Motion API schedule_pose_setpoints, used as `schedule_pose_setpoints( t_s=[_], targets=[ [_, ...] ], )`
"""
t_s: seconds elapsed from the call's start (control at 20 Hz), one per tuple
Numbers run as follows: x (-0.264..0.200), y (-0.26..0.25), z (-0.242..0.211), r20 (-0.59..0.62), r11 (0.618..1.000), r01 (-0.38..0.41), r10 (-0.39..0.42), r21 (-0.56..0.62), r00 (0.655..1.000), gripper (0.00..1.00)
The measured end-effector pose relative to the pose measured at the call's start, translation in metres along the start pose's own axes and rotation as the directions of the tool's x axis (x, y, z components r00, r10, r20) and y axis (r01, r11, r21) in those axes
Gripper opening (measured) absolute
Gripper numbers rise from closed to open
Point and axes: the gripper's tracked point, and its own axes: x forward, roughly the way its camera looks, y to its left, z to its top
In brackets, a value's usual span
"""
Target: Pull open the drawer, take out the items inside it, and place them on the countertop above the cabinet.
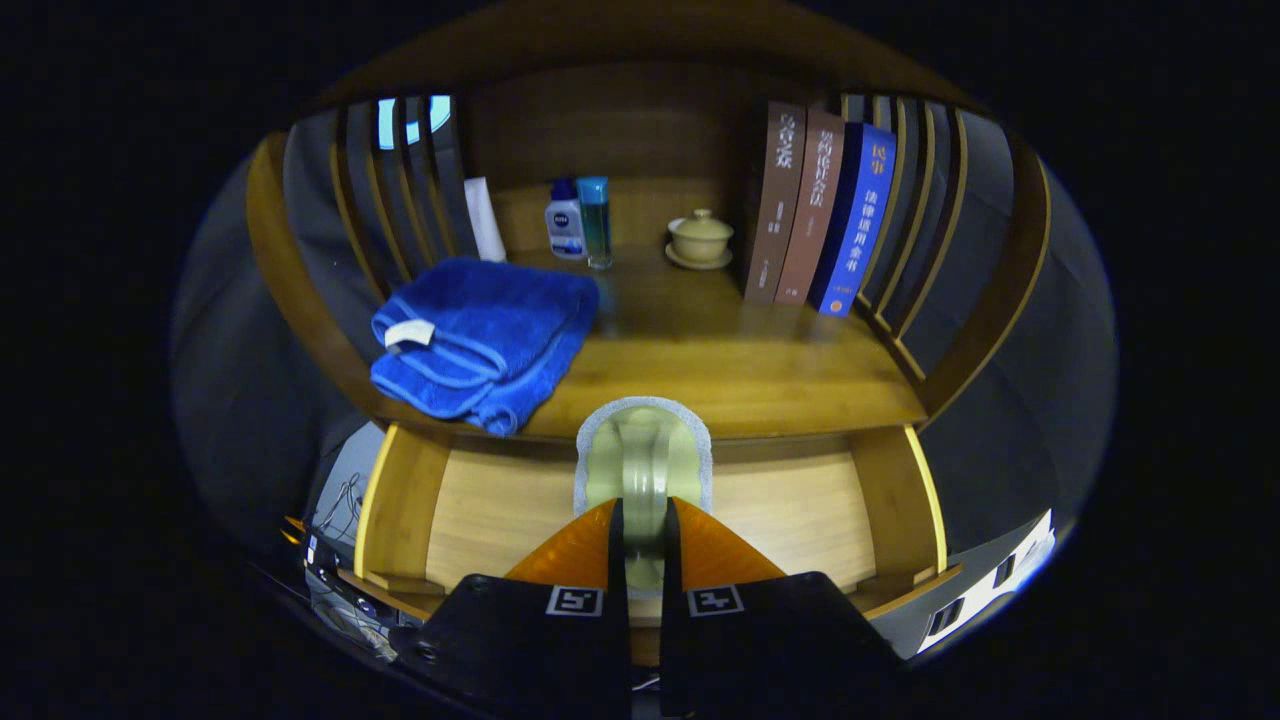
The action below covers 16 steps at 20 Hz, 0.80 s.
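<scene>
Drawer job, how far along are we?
Done: the light wooden drawer is pulled open, and a folded blue towel lies on the brown wooden countertop.
In hand: the gripper is shut on a pale green rounded object with a grey rim, held above the drawer.
Left: set it on the countertop.

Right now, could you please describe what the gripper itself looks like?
The gripper has two wedge-shaped fingers that taper forward. Each is mounted on a blocky black base bearing a square black-and-white marker. The fingers are closed on a pale green item.
</scene>
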Motion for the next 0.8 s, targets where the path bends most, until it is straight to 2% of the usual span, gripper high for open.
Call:
schedule_pose_setpoints(
  t_s=[0.35,0.8],
  targets=[
    [0.039,-0.005,0.078,0.037,1.0,0.009,-0.01,0.017,0.999,0.16],
    [0.119,-0.015,0.112,-0.054,1.0,0.028,-0.028,0.012,0.998,0.16]
  ],
)
